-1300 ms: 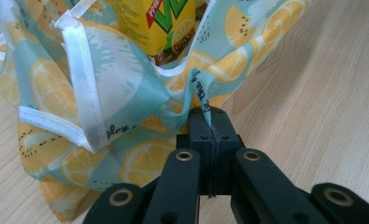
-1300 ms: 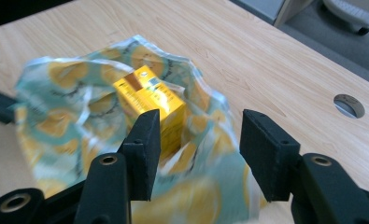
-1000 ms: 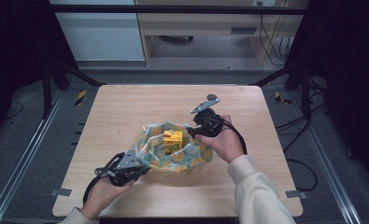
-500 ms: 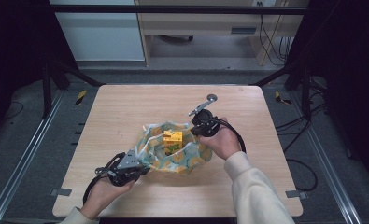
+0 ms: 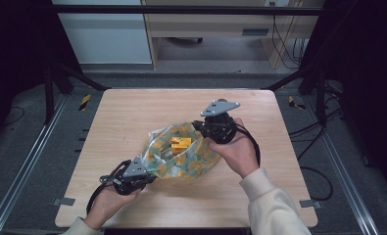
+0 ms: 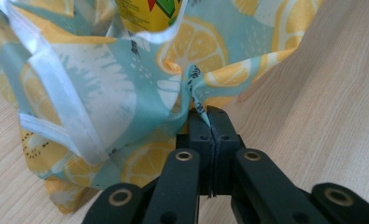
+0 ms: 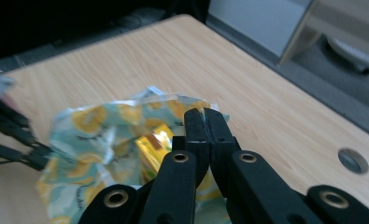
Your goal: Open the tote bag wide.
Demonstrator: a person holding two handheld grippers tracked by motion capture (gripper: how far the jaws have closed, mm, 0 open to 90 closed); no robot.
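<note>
Box (image 5: 180,145) in bag (image 5: 191,161), mid-table (image 5: 132,107), btwn tools.

Bag (image 5: 181,159): pale teal, yellow lemon-slice print. Box (image 5: 180,145) inside: yellow. Table (image 5: 147,107): light wood grain.

A light wooden table (image 5: 132,117) with one bag on it

The table has a pale wood-grain top with rounded corners, and a small round hole (image 7: 352,160) shows in the top in the right gripper view. A lemon-print bag (image 5: 181,161) in teal and yellow lies crumpled near the middle of the surface, somewhat toward the near edge, its mouth open upward with a yellow box (image 5: 180,145) inside. The far half is bare wood.
</note>
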